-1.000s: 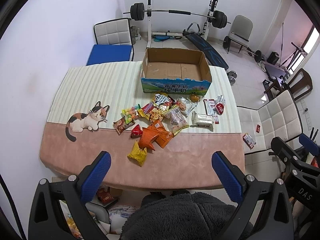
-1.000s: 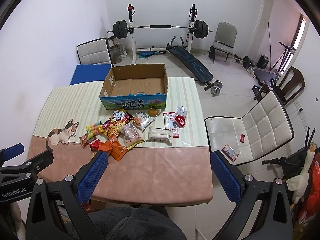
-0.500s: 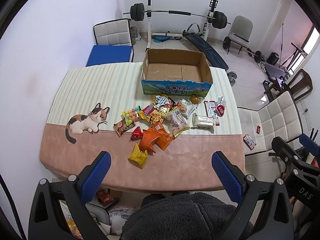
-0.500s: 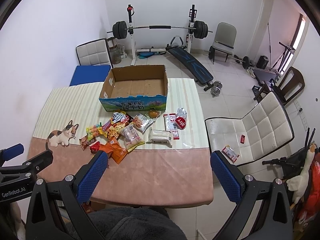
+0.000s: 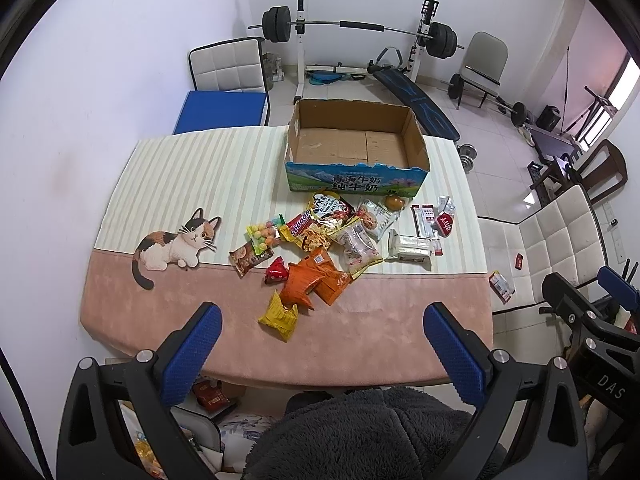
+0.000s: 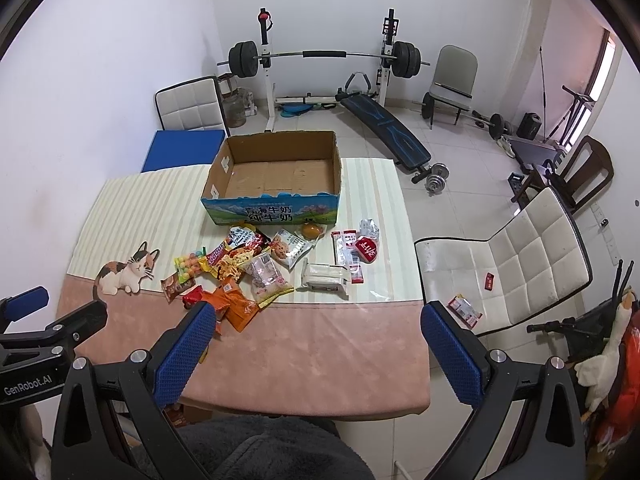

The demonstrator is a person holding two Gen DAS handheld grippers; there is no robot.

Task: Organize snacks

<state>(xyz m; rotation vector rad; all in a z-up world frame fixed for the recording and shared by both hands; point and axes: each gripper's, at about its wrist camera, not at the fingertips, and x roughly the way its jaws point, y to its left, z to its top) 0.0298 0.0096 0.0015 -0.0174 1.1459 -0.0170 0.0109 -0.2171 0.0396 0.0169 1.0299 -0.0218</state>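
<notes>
both hand-held grippers up high over the near edge of the desk point(image 5: 360, 344), nothing picked yet. left hand-held gripper point(image 5: 322, 346) jaws spread wide, empty. right hand-held gripper point(image 6: 316, 344) same, wide & empty.

landmark = cardboard box point(image 5: 356, 148), open top, empty inside, sits at far side of desk. snack pile point(image 5: 320, 240) lies just in front of the box's printed wall, i.e. btwn box and the grippers, spilling toward the near pink strip. yellow packet point(image 5: 279, 316) is the one farthest from the box, nearest the left gripper, slightly left of its centreline. orange packets point(image 5: 312, 280) just boxward of it, overlapping. white wrapped bar point(image 5: 410, 249) + red/white sachets point(image 5: 434, 220) are at the box's right-front corner side, a bit apart from the main pile.

key relation: pile is ahead of and below both grippers. from left cam the pile sits about centred btwn fingers; from right cam the pile is off to the left, its left finger point(image 6: 180, 360) overlapping the orange packets in view. so left looks better lined up for yellow/orange packets, right prob better for white bar. white bar's long axis runs roughly parallel to the box front wall, so jaws would close across its short width w/o much wrist turn.

est: task at start, approach phase. two small packets lie on the white chair point(image 6: 516, 276) right of the desk.
</notes>
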